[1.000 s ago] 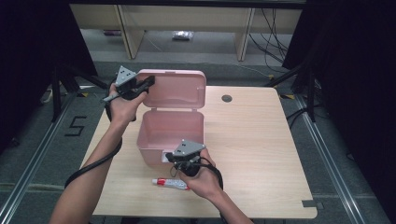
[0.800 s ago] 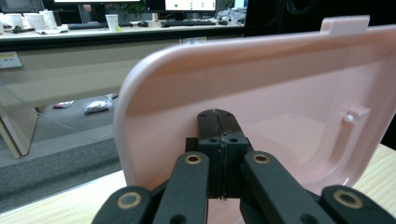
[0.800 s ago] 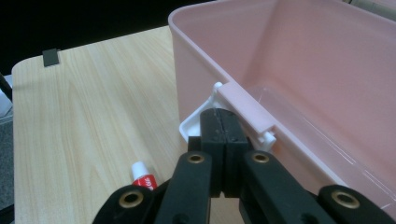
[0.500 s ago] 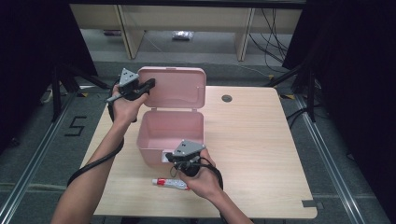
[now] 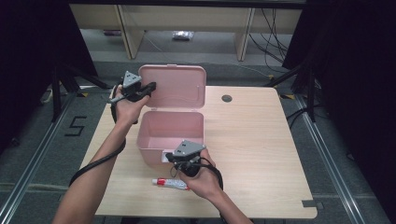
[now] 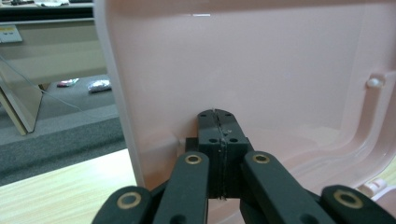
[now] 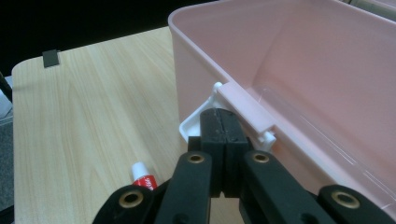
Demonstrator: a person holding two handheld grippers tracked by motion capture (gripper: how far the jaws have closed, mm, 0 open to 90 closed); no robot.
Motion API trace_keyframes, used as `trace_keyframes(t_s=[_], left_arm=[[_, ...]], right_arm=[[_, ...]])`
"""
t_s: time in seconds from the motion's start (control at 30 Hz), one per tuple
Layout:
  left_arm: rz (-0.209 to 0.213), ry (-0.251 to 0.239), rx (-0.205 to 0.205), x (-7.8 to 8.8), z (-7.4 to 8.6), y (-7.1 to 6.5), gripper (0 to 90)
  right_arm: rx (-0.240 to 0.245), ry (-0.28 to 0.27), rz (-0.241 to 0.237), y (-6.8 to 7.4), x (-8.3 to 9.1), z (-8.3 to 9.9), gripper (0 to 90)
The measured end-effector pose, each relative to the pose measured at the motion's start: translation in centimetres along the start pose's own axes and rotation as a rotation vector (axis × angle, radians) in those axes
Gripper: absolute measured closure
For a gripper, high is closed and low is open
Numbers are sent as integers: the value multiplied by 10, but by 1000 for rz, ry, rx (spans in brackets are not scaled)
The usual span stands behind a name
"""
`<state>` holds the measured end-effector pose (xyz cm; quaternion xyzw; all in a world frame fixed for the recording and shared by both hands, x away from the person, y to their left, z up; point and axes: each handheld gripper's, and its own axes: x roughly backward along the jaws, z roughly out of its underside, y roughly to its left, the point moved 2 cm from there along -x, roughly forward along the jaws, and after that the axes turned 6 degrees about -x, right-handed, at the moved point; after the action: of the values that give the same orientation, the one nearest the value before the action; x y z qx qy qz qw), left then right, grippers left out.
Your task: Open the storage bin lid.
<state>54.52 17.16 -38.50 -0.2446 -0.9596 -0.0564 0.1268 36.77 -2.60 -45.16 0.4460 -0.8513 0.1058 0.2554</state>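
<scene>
The pink box (image 5: 170, 135) stands near the middle of the surface (image 5: 261, 154), and its lid (image 5: 180, 86) is already up, standing almost upright at 12 o'clock from the body. The box looks empty inside. One tube (image 5: 170, 183), white with a red cap, lies on the surface at 6 o'clock from the box, apart from it. I judge that opening is done, and the tube is not yet put inside, if that is the aim.

The left claw (image 5: 150, 87) has its jaws pressed together with nothing between them; its tip rests against the inner face of the lid, at the lid's 9 o'clock edge. The right claw (image 5: 169, 157) is also closed fully and holds nothing; its tip sits at the white latch (image 7: 243, 114) on the front wall.

Count: one box, one lid, one tube, one latch, two claws.
</scene>
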Motion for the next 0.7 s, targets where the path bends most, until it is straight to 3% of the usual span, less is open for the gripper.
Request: trace_keyframes(t_s=[0.7], left_arm=[[7, 76, -8, -9, 15, -1, 896]], right_arm=[[-4, -4, -3, 0, 0, 0, 900]])
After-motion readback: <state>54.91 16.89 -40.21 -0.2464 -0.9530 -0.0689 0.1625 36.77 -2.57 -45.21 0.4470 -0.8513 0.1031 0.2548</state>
